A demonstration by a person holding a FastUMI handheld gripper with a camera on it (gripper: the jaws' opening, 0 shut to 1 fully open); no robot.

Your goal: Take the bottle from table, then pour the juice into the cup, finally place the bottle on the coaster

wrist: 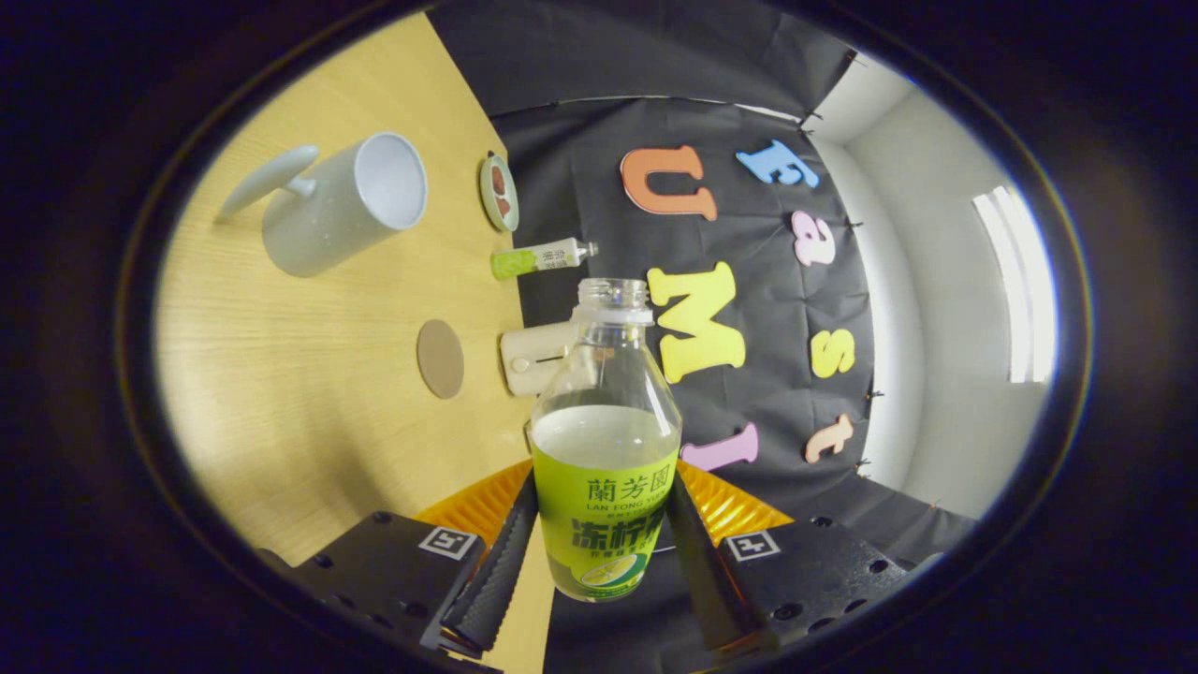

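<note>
My gripper (599,552) is shut on a clear bottle (604,440) with a green label and no cap; both fingers press its labelled lower body. Pale juice fills it to about the top of the label. The view is rolled, so the wooden table (309,374) stands on one side. A pale speckled cup (342,206) with a handle stands on the table well beyond the fingers, its open mouth facing the bottle's side. A round brown coaster (440,358) lies flat on the table between the cup and the bottle.
A small green-labelled bottle (541,257), a small dish (499,192) with something red and a cream box-like object (535,358) stand along the table's far edge by the black cloth wall. A white wall lies past the cloth.
</note>
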